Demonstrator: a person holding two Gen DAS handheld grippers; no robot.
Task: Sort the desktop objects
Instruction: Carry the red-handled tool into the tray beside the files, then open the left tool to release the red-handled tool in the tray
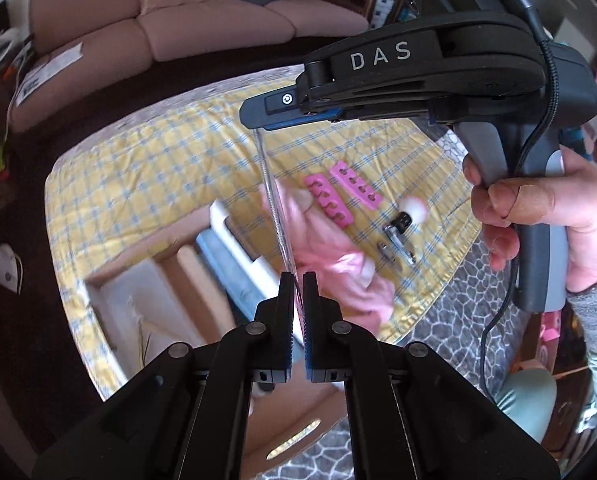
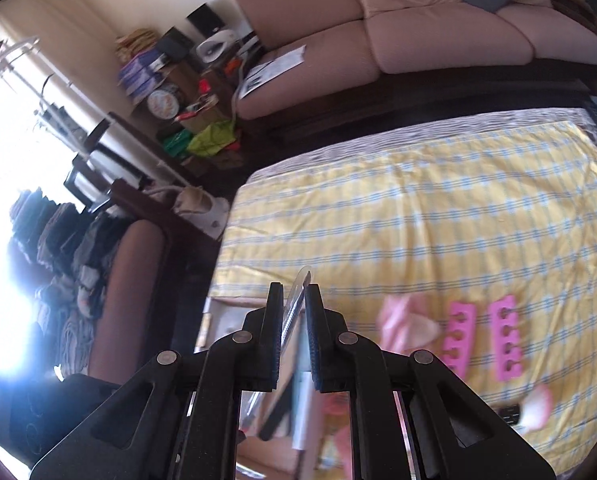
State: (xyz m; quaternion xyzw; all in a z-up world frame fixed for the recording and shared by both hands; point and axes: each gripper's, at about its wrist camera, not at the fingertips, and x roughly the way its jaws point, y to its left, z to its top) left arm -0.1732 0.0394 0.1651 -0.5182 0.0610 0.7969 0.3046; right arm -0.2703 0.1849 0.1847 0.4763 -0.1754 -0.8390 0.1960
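A pink sofa (image 2: pixel 418 28) stands at the far side on a dark floor (image 2: pixel 378 120). Bright window light (image 2: pixel 2 200) floods the left, beside cluttered shelves (image 2: pixel 170 92).

We cannot make out the pink bundle (image 1: pixel 330 260) on the yellow checked cloth (image 1: pixel 158 168): motion smears it, and the clear pouch (image 1: pixel 276 208) in front bends its outline. What the pouch holds stays unreadable; in the right wrist view only its top edge (image 2: pixel 301 280) shows between the fingers. The cardboard box (image 1: pixel 178 264) is blurred and half hidden behind the left gripper (image 1: pixel 298 300), so we cannot tell its contents. The small brush (image 2: pixel 536 406) is cut by a gripper link. The person's hand (image 1: pixel 538 208) runs off the frame's edge.
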